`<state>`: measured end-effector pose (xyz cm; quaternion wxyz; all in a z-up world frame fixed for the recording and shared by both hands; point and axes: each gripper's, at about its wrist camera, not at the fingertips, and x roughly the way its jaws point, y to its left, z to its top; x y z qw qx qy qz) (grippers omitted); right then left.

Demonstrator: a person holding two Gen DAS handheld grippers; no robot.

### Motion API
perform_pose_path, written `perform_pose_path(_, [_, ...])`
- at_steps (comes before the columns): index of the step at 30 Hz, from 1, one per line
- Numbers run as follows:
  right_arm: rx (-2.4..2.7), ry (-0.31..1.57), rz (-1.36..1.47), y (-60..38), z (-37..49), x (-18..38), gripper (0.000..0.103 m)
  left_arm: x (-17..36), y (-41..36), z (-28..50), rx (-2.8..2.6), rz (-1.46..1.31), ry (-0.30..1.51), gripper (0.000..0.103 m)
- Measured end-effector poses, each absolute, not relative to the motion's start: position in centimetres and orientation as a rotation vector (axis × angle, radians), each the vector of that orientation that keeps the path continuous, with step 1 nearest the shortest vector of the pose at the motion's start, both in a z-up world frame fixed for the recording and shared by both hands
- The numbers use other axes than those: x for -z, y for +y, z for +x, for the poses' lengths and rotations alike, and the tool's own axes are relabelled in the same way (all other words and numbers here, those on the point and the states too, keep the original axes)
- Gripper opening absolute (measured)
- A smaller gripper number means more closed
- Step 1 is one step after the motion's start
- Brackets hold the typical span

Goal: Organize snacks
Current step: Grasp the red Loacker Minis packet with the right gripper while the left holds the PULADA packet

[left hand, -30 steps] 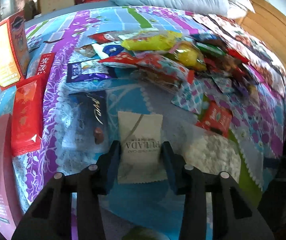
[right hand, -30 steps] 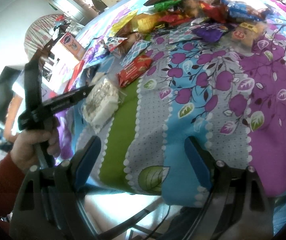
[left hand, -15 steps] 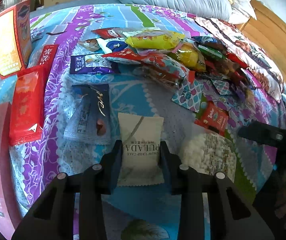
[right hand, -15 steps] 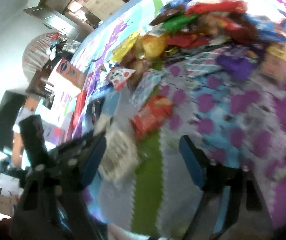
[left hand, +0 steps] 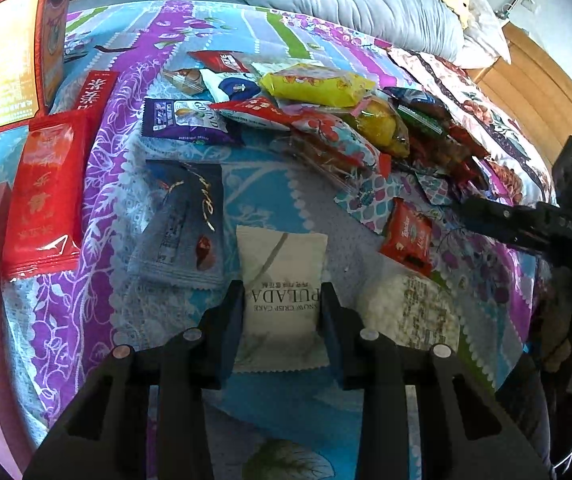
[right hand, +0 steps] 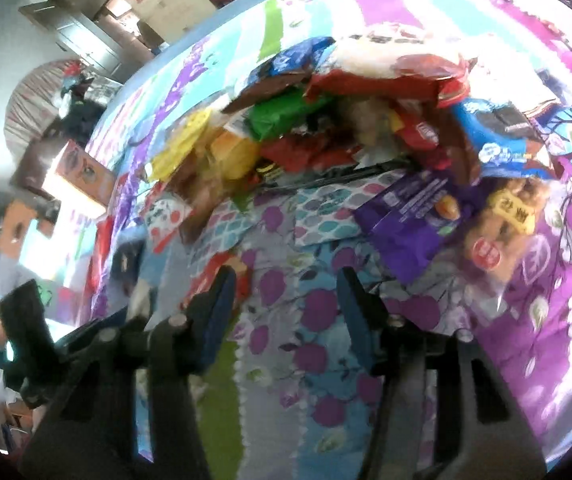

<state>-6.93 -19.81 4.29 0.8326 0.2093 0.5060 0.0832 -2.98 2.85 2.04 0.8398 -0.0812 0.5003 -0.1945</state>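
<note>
- The bedspread [left hand: 134, 80] carries a snack pile [left hand: 349, 120] heaped toward its far side.
- My left gripper [left hand: 282, 312] is clamped on the white cake packet [left hand: 282, 264], lying flat near the bed's front edge.
- My right gripper [right hand: 286, 296] hovers spread apart, holding nothing, just short of the pile.

A cream-white flat snack sachet [left hand: 282, 280], lying between the two fingers of the left gripper [left hand: 282, 312], carries upside-down print reading "PULADA" and, in smaller letters, "SNOW CRISP CAKE". Farther ahead and to the left of that gripper, a dark purple foil packet [left hand: 184, 122] shows the letters "GO" and "ND"; the rest is unclear. The other wrappers' print, including Chinese characters on red packs, is too small or blurred to read.
</note>
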Motion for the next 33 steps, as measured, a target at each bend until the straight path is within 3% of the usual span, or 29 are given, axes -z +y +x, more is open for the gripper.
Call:
perform_pose_path(7, [-0.112, 1.126, 0.456, -14.2, -6.1, -2.2, 0.055, -2.0, 3.2, -2.9, 0.420, -0.187, 1.062, 0.038])
perform_pose_path(12, [-0.079, 1.104, 0.291, -12.3, -5.6, -1.9, 0.055, -2.0, 3.2, -2.9, 0.416, -0.186, 1.058, 0.039])
perform_pose_path(19, [-0.186, 1.054, 0.214, -13.4, -7.6, -2.1, 0.050, -1.9, 2.7, -3.2, 0.409, -0.168, 1.046, 0.038])
perform_pose_path(28, [-0.240, 0.971, 0.202, -13.8, -9.3, -5.3, 0.050, -3.0, 2.1, -3.7, 0.366, -0.136, 1.017, 0.037])
perform_pose_path(33, [-0.265, 0.887, 0.196, -13.4, -9.9, -9.2, 0.050, -7.1, 2.4, -5.1, 0.355, -0.114, 0.916, 0.037])
